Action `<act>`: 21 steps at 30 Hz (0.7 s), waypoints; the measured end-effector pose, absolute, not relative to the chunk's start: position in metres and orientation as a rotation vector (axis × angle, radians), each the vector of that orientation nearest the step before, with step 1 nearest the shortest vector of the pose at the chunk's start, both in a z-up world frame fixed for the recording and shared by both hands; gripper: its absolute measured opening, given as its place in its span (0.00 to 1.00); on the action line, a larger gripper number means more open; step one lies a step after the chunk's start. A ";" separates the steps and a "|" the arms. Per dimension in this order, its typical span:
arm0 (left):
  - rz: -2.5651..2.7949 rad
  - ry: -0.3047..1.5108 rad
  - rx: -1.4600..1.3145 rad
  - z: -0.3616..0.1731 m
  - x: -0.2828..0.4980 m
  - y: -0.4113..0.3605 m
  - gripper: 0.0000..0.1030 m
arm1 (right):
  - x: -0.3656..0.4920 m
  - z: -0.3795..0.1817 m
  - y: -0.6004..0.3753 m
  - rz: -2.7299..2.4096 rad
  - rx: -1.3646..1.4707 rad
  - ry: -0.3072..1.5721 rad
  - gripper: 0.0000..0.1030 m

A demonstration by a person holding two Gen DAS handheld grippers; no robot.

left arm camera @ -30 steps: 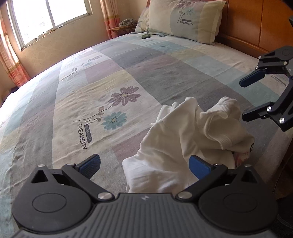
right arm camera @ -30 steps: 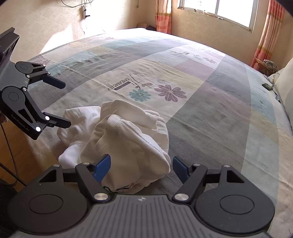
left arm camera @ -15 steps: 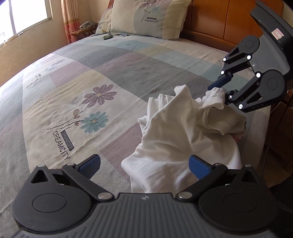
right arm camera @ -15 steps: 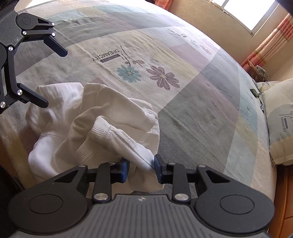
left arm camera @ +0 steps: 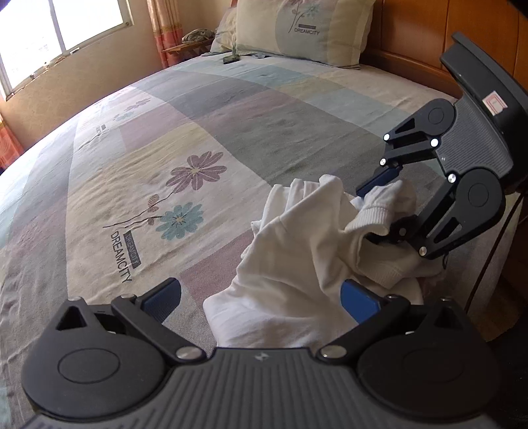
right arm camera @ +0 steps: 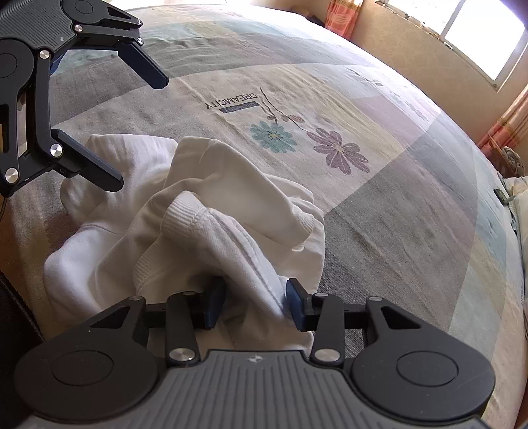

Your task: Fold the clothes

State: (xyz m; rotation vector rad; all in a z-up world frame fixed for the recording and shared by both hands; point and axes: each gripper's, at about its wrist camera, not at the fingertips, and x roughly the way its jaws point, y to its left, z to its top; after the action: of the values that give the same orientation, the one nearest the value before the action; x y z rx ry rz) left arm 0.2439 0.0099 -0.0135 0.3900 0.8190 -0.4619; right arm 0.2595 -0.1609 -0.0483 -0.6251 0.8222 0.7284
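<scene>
A crumpled white sweatshirt (right arm camera: 204, 211) lies in a heap near the edge of the bed (left arm camera: 231, 109), on a patchwork-print bedspread with flowers and the word DREAMCITY.

Your right gripper (right arm camera: 254, 302) now has its 2 blue pads pressed against a ribbed sleeve cuff (right arm camera: 188, 214) and the fold of cloth below it, clamped on the fabric. 1 second ago those fingers stood wide apart just short of the heap; half a second ago they were already closing around this same fold. In the left wrist view the cuff (left arm camera: 379, 211) now sits raised between the right gripper's (left arm camera: 379, 211) fingers, higher than it lay before.

Your left gripper (left arm camera: 260, 300) has its jaws spread wide, as in both earlier pictures, with nothing held. Its right pad (left arm camera: 359, 302) touches the near side of the sweatshirt (left arm camera: 290, 264); the left pad (left arm camera: 161, 300) is over bare bedspread. From the right wrist view the left gripper (right arm camera: 142, 132) hangs over the far left part of the heap.

A pillow (left arm camera: 297, 29) rests against the wooden headboard (left arm camera: 429, 33).
</scene>
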 end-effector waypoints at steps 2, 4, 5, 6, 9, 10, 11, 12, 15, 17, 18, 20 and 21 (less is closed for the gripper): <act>-0.424 0.819 0.410 -0.010 0.243 0.003 0.99 | 0.269 -0.053 -0.173 0.791 -0.575 0.798 0.63; -0.387 0.818 0.431 -0.007 0.243 -0.005 0.99 | 0.280 -0.057 -0.186 0.826 -0.495 0.798 0.78; -0.368 0.818 0.441 -0.006 0.243 -0.008 0.99 | 0.285 -0.060 -0.193 0.840 -0.459 0.803 0.81; -0.349 0.817 0.451 -0.004 0.243 -0.012 0.99 | 0.290 -0.063 -0.199 0.855 -0.424 0.808 0.85; -0.292 0.816 0.481 0.000 0.242 -0.023 0.99 | 0.291 -0.065 -0.204 0.865 -0.409 0.784 0.92; -0.273 0.815 0.491 0.002 0.242 -0.027 0.99 | 0.289 -0.064 -0.203 0.864 -0.416 0.775 0.92; -0.255 0.814 0.503 0.004 0.242 -0.031 0.99 | 0.287 -0.062 -0.203 0.859 -0.425 0.764 0.92; -0.256 0.804 0.551 0.005 0.248 -0.034 0.99 | 0.283 -0.059 -0.204 0.849 -0.433 0.752 0.93; -0.331 0.789 0.667 0.004 0.267 -0.047 0.99 | 0.273 -0.051 -0.213 0.817 -0.439 0.713 0.99; -0.418 0.790 0.733 0.000 0.278 -0.058 0.99 | 0.270 -0.048 -0.223 0.792 -0.412 0.699 1.00; -0.461 0.796 0.762 -0.004 0.283 -0.064 0.99 | 0.270 -0.048 -0.228 0.772 -0.393 0.698 1.00; -0.498 0.803 0.811 -0.013 0.290 -0.076 0.99 | 0.274 -0.047 -0.237 0.720 -0.349 0.702 1.00; -0.493 0.805 0.831 -0.018 0.292 -0.082 0.99 | 0.276 -0.047 -0.240 0.689 -0.329 0.703 1.00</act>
State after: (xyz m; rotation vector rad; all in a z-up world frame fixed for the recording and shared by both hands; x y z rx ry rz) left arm 0.2924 -0.0820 -0.0183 0.8312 0.8047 -0.4933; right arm 0.2762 -0.2404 -0.0471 -0.3290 0.7029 0.6890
